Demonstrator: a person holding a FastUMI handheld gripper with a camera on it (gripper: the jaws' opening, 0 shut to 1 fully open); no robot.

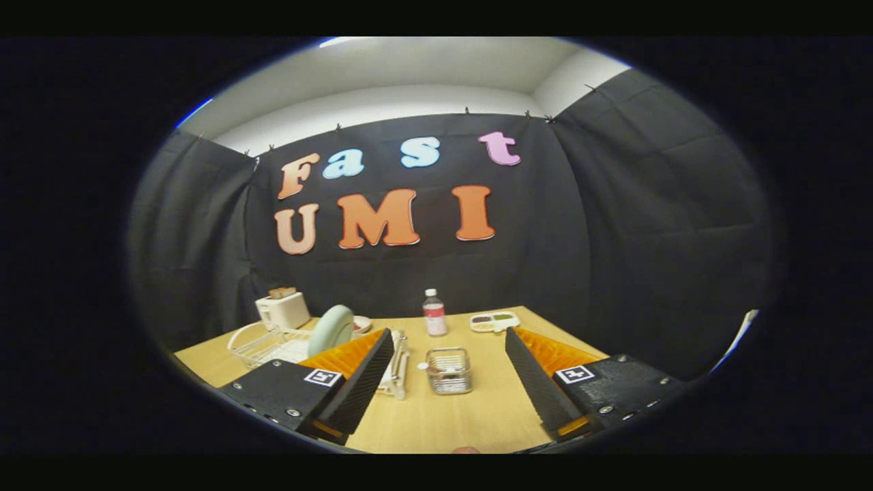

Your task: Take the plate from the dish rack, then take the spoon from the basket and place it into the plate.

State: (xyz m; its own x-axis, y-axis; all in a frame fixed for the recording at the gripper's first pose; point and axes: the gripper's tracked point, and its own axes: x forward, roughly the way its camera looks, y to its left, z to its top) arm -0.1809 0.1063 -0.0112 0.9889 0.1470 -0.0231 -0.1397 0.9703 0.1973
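Observation:
A pale green plate [331, 329] stands on edge in a white wire dish rack [262, 346], beyond my left finger. A small wire basket [449, 370] sits on the wooden table [450, 423] just ahead, between the two fingers; a spoon handle with a white tip pokes out of its left side. My gripper [450, 341] is open, well above the table, with nothing between its fingers.
A white toaster [282, 309] with bread stands behind the rack. A bottle [434, 313] with a red label is beyond the basket. A white divided tray [494, 320] lies at the back right. Black cloth walls close in the table.

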